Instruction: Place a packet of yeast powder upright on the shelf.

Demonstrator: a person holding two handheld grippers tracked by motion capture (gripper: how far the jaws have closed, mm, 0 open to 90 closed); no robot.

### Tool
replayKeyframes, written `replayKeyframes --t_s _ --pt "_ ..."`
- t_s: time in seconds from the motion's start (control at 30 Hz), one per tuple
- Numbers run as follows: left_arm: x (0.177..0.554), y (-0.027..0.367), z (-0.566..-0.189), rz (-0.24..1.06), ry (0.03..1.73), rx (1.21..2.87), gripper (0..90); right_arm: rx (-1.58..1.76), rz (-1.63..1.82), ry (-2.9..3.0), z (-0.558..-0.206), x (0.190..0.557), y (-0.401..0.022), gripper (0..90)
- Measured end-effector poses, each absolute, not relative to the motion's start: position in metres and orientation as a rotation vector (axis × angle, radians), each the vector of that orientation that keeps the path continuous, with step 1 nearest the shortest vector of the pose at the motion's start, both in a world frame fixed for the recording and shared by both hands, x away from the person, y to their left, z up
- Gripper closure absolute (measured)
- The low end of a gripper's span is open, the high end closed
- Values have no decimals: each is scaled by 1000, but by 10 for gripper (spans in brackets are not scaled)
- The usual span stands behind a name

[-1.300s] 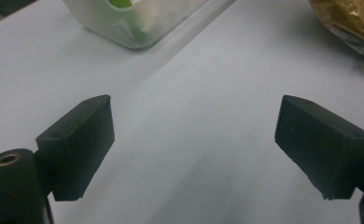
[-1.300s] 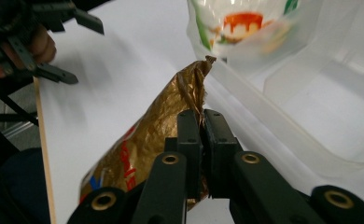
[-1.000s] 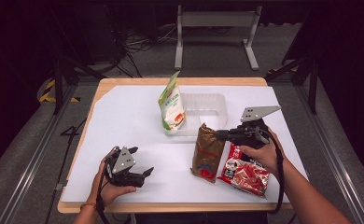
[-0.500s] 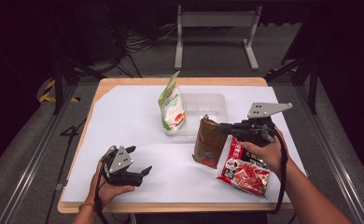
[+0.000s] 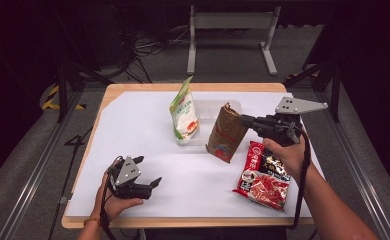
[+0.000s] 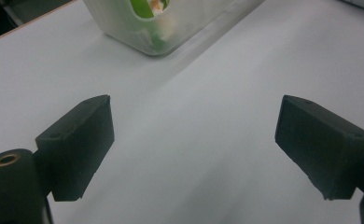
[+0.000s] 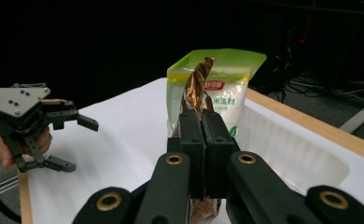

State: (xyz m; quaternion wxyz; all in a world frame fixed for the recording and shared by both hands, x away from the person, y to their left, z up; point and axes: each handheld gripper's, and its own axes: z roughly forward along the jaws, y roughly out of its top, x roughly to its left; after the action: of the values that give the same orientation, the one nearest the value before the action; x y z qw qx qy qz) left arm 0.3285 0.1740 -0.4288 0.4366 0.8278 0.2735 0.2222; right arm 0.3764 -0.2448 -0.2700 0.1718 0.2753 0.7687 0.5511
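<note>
Nearest the table's front edge, left gripper point(image 5: 150, 182) resting low on the white sheet in a hand, jaws spread wide with nothing between them; same wide gap seen in the left gripper view point(image 6: 194, 154) over bare white surface. To the right along the front, red snack packet point(image 5: 264, 175) lying flat on the sheet, partly under the right wrist. Above it, right gripper point(image 5: 243, 120) held level, jaws clamped tight on the top edge of the brown pouch point(image 5: 225, 132), which hangs tilted just clear of the sheet, beside the red packet and in front of the clear plastic tray point(image 5: 208, 107). In the right gripper view, black jaws point(image 7: 201, 140) pressed together on the pouch's crinkled brown seam point(image 7: 196, 91). Just behind, green-and-white bag point(image 5: 184, 115) standing upright at the tray's left end, its face close behind the brown seam in the right gripper view point(image 7: 227, 88). Farther back, wooden table edge point(image 5: 183, 86) and dark floor with a metal stand point(image 5: 230, 30).
</note>
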Motion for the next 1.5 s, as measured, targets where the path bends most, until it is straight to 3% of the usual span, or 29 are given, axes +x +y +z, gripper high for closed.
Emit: replayKeyframes --t_s 0.7,1.5 --pt "328 175 -430 566 686 2032 109 866 1537 2066 -252 416 -222 885" --pt "329 176 -431 557 680 2038 107 1007 1383 2000 -266 459 -188 884"
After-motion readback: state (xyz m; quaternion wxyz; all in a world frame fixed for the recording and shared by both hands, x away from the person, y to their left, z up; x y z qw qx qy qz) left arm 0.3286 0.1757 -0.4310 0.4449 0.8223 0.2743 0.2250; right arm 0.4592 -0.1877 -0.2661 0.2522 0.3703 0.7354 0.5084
